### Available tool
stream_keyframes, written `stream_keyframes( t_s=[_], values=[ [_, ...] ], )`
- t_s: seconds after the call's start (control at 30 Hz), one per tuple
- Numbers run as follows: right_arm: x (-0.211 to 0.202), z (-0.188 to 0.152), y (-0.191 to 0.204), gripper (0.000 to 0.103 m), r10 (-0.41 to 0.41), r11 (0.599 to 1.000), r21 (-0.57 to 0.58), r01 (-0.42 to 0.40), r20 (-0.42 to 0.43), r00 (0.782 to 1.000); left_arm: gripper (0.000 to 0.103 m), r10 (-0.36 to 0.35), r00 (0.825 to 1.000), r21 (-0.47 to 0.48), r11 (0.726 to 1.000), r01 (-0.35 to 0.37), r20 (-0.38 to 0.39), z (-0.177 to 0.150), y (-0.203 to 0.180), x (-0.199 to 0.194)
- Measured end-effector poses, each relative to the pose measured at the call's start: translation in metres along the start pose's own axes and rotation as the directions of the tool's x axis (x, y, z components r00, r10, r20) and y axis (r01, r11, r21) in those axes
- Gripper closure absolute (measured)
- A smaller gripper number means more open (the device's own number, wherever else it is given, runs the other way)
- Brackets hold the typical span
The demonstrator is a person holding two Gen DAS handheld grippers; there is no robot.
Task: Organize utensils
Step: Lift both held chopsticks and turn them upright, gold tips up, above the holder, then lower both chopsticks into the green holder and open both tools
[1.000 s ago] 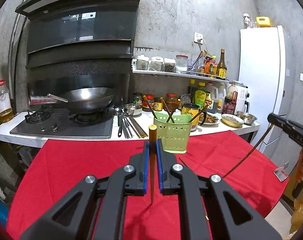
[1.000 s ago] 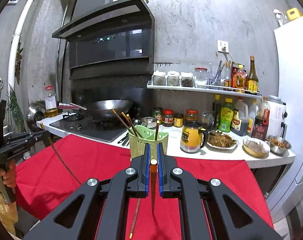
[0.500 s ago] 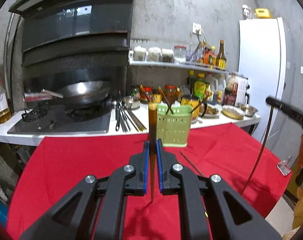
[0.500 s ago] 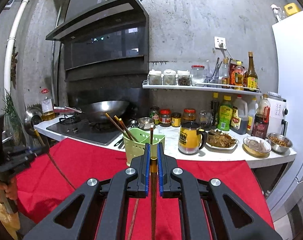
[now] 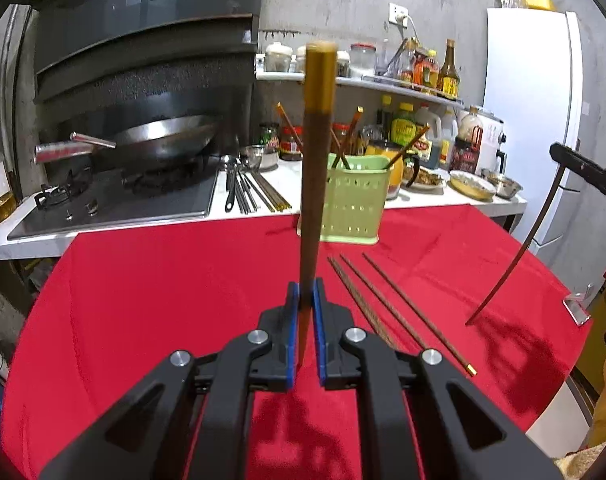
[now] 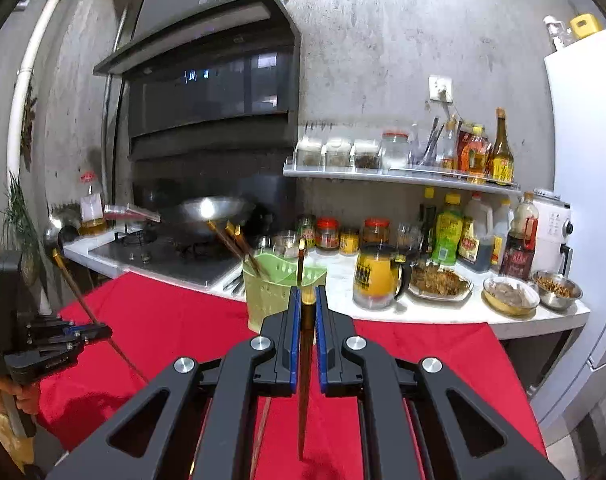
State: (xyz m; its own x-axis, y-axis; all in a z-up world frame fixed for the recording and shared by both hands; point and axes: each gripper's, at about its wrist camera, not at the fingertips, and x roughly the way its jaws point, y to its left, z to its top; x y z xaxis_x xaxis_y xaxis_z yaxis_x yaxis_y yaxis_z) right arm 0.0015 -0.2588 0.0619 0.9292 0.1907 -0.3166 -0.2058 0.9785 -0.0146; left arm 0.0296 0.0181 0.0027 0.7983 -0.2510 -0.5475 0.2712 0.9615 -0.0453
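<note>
Each gripper is clamped on one chopstick: the left gripper (image 5: 303,320) holds its chopstick (image 5: 317,152) upright, gold end up; the right gripper (image 6: 307,320) holds another chopstick (image 6: 305,380) tip down. The green slotted holder (image 5: 355,200) stands at the bench's far edge, chopsticks already leaning inside; judging by that, lower each stick tip-first into a free gap, one gripper at a time. Three loose chopsticks (image 5: 383,304) lie on the red cloth (image 5: 143,300); open room lies left.

We're in a home kitchen: a wok (image 5: 163,140) sits on the gas hob (image 5: 115,200) under a black extractor hood (image 6: 207,80), sauce bottles (image 6: 479,156) line the shelf (image 6: 399,178), and a white fridge (image 5: 531,120) stands beside the worktop (image 5: 423,200).
</note>
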Motion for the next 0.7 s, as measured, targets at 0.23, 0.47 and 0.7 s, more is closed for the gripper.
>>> stream_keyframes(
  t_s=[0.23,0.47,0.7],
  values=[
    [0.037,-0.04,0.006,0.097,0.009,1.0,-0.001,-0.009,-0.152,0.988,0.096,0.0,1.0,0.003,1.0,0.0,-0.004,-0.002,-0.002,0.004],
    [0.032,-0.035,0.003,0.097,0.009,1.0,0.016,-0.007,-0.123,0.992,0.097,-0.006,1.0,-0.013,1.0,0.006,-0.014,-0.003,-0.001,0.006],
    [0.051,-0.003,-0.014,0.097,-0.03,0.999,0.031,0.031,-0.051,0.998,0.097,0.01,0.995,-0.02,1.0,-0.008,0.104,0.047,0.008,0.007]
  ],
)
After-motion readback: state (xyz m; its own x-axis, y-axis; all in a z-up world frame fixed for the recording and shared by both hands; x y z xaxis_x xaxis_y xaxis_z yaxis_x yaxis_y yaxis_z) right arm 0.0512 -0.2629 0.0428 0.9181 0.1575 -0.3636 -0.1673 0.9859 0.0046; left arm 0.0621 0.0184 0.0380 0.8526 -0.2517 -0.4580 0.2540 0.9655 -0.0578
